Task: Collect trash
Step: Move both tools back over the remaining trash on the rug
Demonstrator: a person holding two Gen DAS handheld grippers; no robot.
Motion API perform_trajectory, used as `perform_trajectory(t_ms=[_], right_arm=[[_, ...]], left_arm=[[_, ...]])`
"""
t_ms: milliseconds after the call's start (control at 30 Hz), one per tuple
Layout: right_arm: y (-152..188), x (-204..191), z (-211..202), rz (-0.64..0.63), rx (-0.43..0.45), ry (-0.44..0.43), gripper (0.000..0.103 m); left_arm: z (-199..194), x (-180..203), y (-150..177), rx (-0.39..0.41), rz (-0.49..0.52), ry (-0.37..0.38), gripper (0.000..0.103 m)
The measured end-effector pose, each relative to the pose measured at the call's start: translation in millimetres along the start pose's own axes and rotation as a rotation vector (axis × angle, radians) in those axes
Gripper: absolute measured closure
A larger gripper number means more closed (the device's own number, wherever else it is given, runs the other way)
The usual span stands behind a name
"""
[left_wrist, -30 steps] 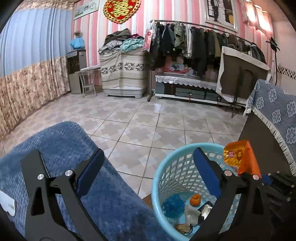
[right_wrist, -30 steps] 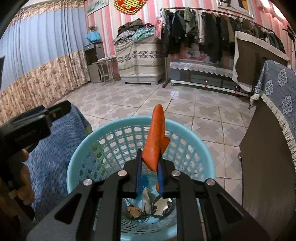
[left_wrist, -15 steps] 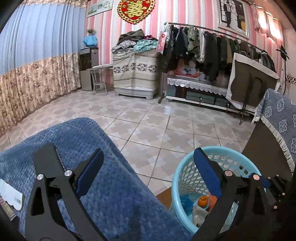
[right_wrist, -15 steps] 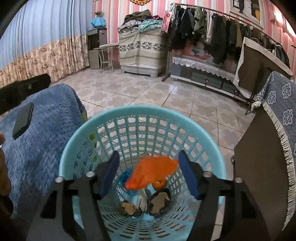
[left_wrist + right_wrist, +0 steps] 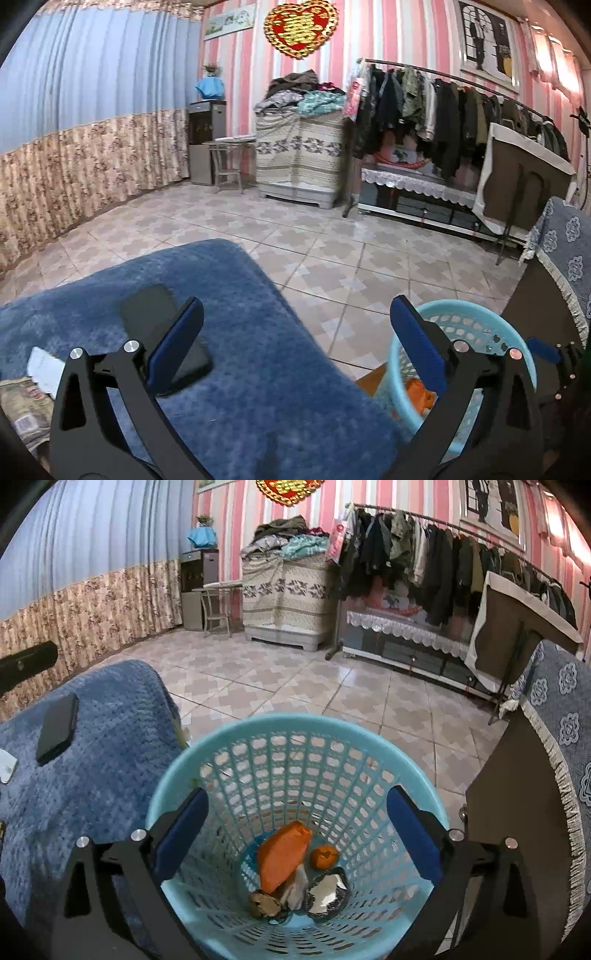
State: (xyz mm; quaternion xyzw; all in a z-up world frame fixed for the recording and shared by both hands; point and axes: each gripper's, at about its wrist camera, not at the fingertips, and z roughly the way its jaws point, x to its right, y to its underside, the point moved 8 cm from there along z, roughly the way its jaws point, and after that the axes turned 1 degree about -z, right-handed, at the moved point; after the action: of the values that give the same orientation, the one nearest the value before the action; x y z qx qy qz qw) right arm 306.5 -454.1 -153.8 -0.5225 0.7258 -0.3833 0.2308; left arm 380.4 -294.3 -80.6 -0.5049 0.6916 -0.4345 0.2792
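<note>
A light blue plastic basket (image 5: 295, 727) stands on the floor; an orange wrapper (image 5: 282, 854) lies inside with an orange peel (image 5: 324, 856), a silver wrapper (image 5: 328, 890) and other scraps. My right gripper (image 5: 295, 834) is open and empty above the basket's near rim. My left gripper (image 5: 295, 339) is open and empty over the blue blanket (image 5: 240, 369). The basket (image 5: 509, 339) shows at the lower right of the left wrist view, the orange wrapper (image 5: 415, 393) inside. A crumpled tan packet (image 5: 22, 410) and a white slip (image 5: 46, 371) lie on the blanket at the far left.
A black phone (image 5: 162, 325) lies on the blanket by my left finger; it also shows in the right wrist view (image 5: 57, 727). A dark cabinet with a fringed blue cloth (image 5: 561, 746) stands right of the basket. Tiled floor (image 5: 314, 236) stretches to a clothes rack (image 5: 443, 107).
My right gripper opened and the orange wrapper dropped into the basket. My left gripper swung left over the blanket, bringing the phone and the packet into view.
</note>
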Motion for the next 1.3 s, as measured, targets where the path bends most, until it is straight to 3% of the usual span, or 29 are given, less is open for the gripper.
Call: perform_trajectory(t_ms=[267,600,767,1033,1300], right_arm=[[-7,-42,-21,-0.007,0.057,-0.102,0.004],[-13,-123,-50,-0.132,0.086,-0.233,0.004],[-21,-144,-78,-0.093,0.114,-0.324,0.004],[-28,-169,-107,-0.108,0.135,-0.338,0.004],[-18,-199,-106,-0.155,0.121,-0.395,0.004]], left_arm=[[-49,-55,8,0.014,-0.003,-0.089,0.005],[-114,-135,23,0.0,-0.067,-0.186,0.005],[-147,-177,28,0.002,-0.1,-0.259,0.005],[-201,-234,48,0.014,-0.136,-0.357,0.005],[-229,-283,96,-0.043,-0.186,-0.446,0.005]])
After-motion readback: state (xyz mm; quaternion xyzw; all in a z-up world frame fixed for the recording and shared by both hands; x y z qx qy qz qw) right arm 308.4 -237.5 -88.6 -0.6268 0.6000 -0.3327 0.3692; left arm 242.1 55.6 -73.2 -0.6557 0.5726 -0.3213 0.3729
